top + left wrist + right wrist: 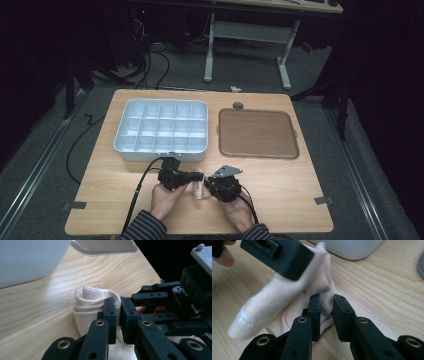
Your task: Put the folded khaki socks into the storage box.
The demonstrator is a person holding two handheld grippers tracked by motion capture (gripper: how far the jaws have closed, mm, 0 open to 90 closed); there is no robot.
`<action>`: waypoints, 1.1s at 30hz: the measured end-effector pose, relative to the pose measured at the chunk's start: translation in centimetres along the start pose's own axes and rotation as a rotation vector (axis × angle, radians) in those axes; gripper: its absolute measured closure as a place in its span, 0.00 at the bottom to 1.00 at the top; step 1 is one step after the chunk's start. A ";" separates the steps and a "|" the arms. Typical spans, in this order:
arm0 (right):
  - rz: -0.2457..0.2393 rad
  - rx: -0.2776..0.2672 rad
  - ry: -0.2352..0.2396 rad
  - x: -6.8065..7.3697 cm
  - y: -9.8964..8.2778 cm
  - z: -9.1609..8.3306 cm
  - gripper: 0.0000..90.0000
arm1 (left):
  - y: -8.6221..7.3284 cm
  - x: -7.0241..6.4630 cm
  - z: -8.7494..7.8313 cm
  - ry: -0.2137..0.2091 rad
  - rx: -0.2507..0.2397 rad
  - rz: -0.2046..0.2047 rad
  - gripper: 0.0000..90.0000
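A cream sock (200,189) lies bunched on the wooden table (280,190) near its front edge, between my two grippers. My left gripper (195,177) comes in from the left, and in the left gripper view my left gripper (118,303) is shut on a rolled fold of the sock (86,303). My right gripper (208,183) meets it from the right. In the right gripper view my right gripper (327,301) pinches a thin ridge of the sock (272,305), whose printed toe end hangs to the left. The left gripper's black jaw crosses the top of that view.
A white tray (131,107) with several compartments stands behind the grippers at the back left. A flat brown tray (257,132) lies at the back right, with a small grey round piece (238,105) beyond it. Cables trail from both grippers toward the person.
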State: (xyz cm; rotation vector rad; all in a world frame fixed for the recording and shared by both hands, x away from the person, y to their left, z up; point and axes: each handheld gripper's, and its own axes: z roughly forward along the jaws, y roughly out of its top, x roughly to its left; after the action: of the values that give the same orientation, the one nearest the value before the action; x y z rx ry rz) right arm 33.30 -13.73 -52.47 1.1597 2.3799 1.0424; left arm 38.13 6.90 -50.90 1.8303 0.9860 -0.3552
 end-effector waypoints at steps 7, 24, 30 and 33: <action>0.002 -0.007 0.021 -0.3 -0.2 0.0 0.86 | 0.1 0.3 0.8 0.043 0.016 0.022 0.94; -0.004 -0.061 0.039 0.5 -0.2 -2.1 0.86 | -0.1 0.7 1.3 0.101 0.035 0.059 0.93; -0.016 -0.095 0.060 1.2 -0.4 -3.4 0.88 | -0.2 0.4 1.4 0.121 0.032 0.072 0.92; -0.052 -0.105 0.099 2.3 -0.2 -3.6 0.89 | -0.2 0.4 1.4 0.120 0.030 0.068 0.92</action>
State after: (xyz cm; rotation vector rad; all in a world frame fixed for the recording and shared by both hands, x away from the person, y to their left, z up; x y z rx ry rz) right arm 29.83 -13.81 -49.96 1.0270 2.3834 1.2185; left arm 38.49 5.91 -51.99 1.9253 1.0018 -0.2220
